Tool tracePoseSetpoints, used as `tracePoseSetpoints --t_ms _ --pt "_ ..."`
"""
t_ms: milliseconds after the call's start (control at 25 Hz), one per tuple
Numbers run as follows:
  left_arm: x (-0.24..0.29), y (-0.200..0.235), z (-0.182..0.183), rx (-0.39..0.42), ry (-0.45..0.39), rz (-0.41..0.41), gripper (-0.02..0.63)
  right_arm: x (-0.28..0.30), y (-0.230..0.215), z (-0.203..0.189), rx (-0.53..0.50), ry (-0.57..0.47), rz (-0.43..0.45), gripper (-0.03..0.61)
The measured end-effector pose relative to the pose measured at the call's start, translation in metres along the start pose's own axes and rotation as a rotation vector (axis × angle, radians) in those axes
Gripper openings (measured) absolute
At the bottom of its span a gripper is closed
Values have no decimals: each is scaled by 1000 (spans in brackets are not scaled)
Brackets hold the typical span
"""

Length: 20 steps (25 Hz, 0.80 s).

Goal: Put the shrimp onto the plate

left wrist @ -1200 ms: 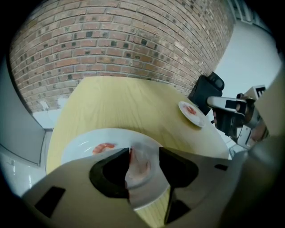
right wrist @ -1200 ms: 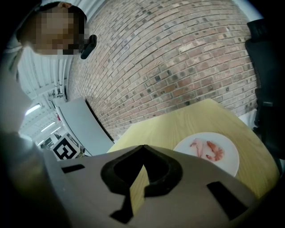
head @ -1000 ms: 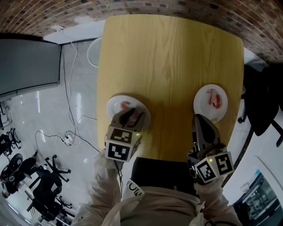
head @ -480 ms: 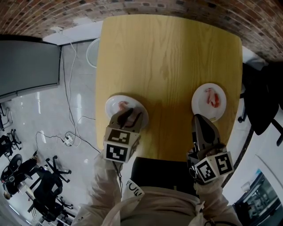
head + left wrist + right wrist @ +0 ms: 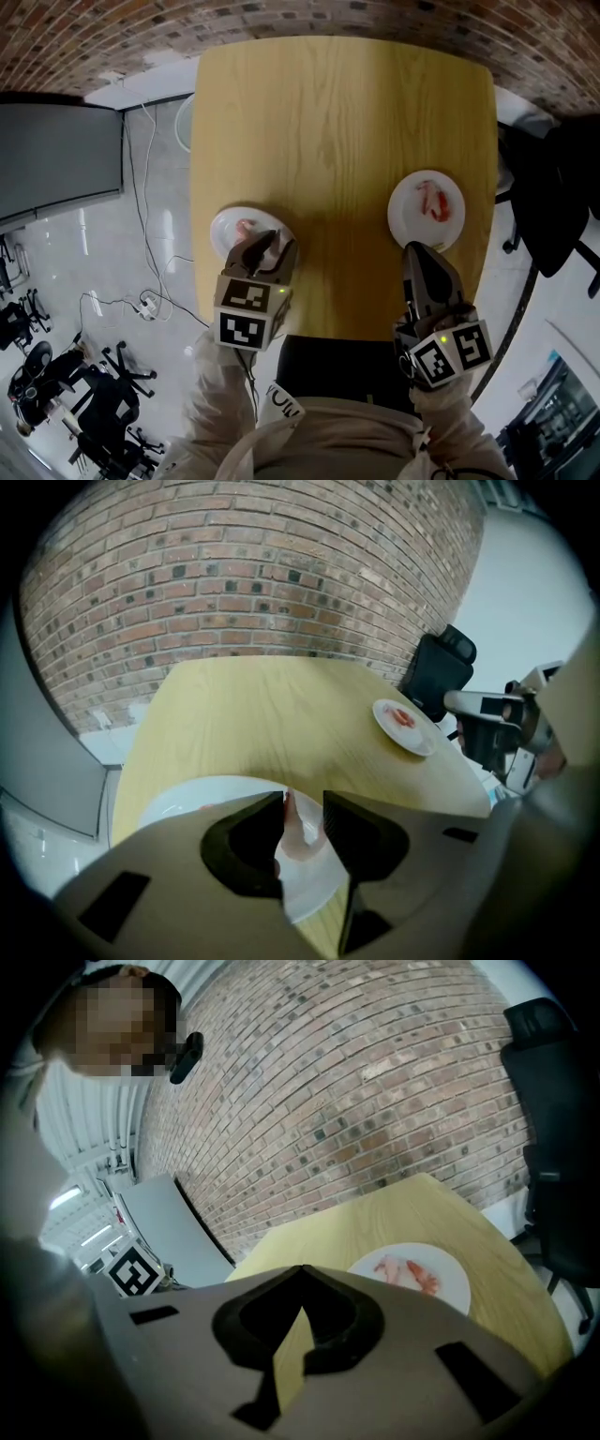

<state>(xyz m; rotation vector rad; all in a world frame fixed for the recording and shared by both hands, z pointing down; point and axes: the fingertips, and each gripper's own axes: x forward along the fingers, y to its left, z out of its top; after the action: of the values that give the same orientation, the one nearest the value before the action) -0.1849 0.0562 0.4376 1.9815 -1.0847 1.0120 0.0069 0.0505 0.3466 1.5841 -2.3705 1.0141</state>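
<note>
A white plate (image 5: 226,236) near the table's front left edge carries a pink shrimp (image 5: 246,226). My left gripper (image 5: 265,251) hangs over that plate's right part. In the left gripper view its jaws (image 5: 303,799) are shut on a pale pink shrimp (image 5: 298,832) above the plate (image 5: 183,799). A second white plate (image 5: 412,220) at the right holds red-and-pink shrimp (image 5: 433,202); the right gripper view shows two shrimp (image 5: 409,1274) on it. My right gripper (image 5: 418,253) sits just in front of that plate, shut and empty, its tips (image 5: 300,1269) meeting.
The yellow wooden table (image 5: 342,122) ends close in front of both grippers. A black office chair (image 5: 553,187) stands off its right side, a dark grey panel (image 5: 56,150) off its left. Cables (image 5: 150,295) trail on the floor. Brick wall (image 5: 309,14) behind.
The head view has shifted, so table and plates sit further left in the picture. Both grippers keep their places by their plates. The left grip on the shrimp is unchanged.
</note>
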Motion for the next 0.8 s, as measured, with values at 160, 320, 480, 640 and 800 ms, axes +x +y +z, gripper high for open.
tracePoseSetpoints --t_ms 160,320,480,640,800 --pt "3 -15 9 25 -8 -10 135 -11 -12 3 12 -17 -16 23" --pt "9 -32 22 53 -15 -27 135 -24 -28 8 23 -37 -42 24" --pt "17 -52 33 88 -15 -44 135 -40 -47 12 38 -60 -75 23" --pt "24 -75 44 118 6 -73 135 -55 -68 17 55 -81 -108 24" --pt "32 -89 59 147 -15 -69 135 -67 -83 23 71 -101 -133 24"
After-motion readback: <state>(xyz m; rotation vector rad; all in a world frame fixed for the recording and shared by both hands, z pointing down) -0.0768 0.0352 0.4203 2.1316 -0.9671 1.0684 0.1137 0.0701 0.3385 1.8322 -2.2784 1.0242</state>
